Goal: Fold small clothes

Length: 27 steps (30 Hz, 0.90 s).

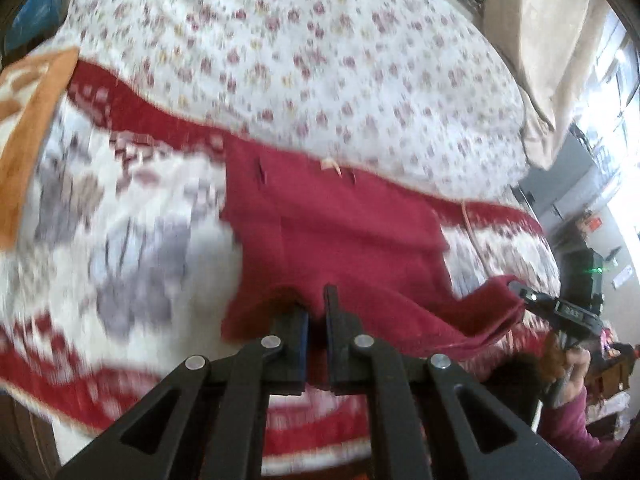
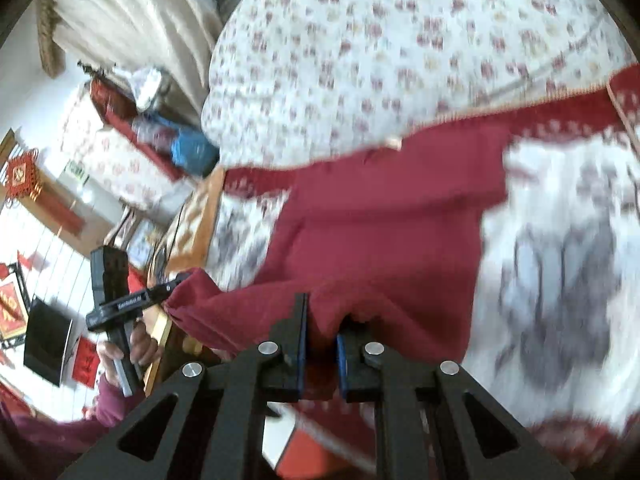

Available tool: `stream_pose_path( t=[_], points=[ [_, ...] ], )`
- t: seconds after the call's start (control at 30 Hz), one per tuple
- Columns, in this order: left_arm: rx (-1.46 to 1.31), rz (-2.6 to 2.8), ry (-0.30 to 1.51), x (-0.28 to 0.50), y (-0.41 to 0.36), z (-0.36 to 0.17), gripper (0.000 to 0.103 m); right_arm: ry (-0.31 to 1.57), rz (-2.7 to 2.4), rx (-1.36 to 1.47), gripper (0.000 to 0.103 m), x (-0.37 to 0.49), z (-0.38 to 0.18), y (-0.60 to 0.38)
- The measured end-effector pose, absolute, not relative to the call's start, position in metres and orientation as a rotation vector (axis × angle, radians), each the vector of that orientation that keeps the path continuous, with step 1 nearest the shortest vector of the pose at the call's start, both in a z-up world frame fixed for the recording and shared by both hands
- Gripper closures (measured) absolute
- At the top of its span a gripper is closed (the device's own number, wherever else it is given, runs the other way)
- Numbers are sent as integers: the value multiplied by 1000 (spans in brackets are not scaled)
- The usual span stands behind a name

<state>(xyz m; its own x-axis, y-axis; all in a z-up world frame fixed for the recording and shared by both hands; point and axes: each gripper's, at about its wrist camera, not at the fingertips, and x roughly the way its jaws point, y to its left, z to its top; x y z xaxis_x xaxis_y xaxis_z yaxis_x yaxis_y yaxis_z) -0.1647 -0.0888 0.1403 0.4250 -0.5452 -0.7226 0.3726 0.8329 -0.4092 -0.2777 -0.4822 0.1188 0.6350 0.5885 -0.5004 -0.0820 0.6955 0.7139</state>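
A small dark red garment [image 1: 340,232] lies partly on a patterned blanket, and its near edge is lifted off it. In the left wrist view my left gripper [image 1: 315,300] is shut on that edge, with cloth bunched between the blue pads. My right gripper [image 1: 518,287] pinches the garment's other corner at the right, held by a hand [image 1: 568,364]. In the right wrist view my right gripper [image 2: 326,312] is shut on the red garment [image 2: 380,220]. My left gripper [image 2: 178,281] grips the far corner at the left. The cloth hangs stretched between both grippers.
The blanket [image 1: 120,220] is white, grey and red and covers a bed with a floral sheet [image 1: 300,60]. An orange and white cloth [image 1: 28,120] lies at the left edge. A beige curtain [image 1: 540,40] hangs behind the bed. Room clutter and red wall decorations [image 2: 24,176] sit beyond it.
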Motion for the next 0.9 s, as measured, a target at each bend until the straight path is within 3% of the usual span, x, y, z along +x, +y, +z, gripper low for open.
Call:
stream_pose_path(
  t=[0.33,0.57,0.67,0.73,0.77,0.8,0.83,0.87,0.9],
  points=[
    [-257,-463,980,-27,-121,111,97,831,239,739,90,-149,98,-523],
    [-285,-413,1006,32,-142,73,96,888,164,781,89,-80,42,-543],
    [-271,-406,1007,41,-145,62,92,903,161,746,84,-67,36,-546],
    [-301,-414,1017,43,-140,59,69,871,182,752,79,-71,44,-550],
    [-316,-407,1010,43,-136,60,58,844,207,749,72,-77,51,-551],
    [-337,-377,978,43,-130,65,34,827,218,730,59,-81,58,-551],
    [-353,-351,934,40,-124,71,25,817,201,711,47,-85,62,-551],
    [-361,-337,902,39,-120,76,24,780,132,675,26,-92,69,-553],
    [-361,-342,892,38,-118,79,24,755,100,667,25,-96,73,-557]
  ],
)
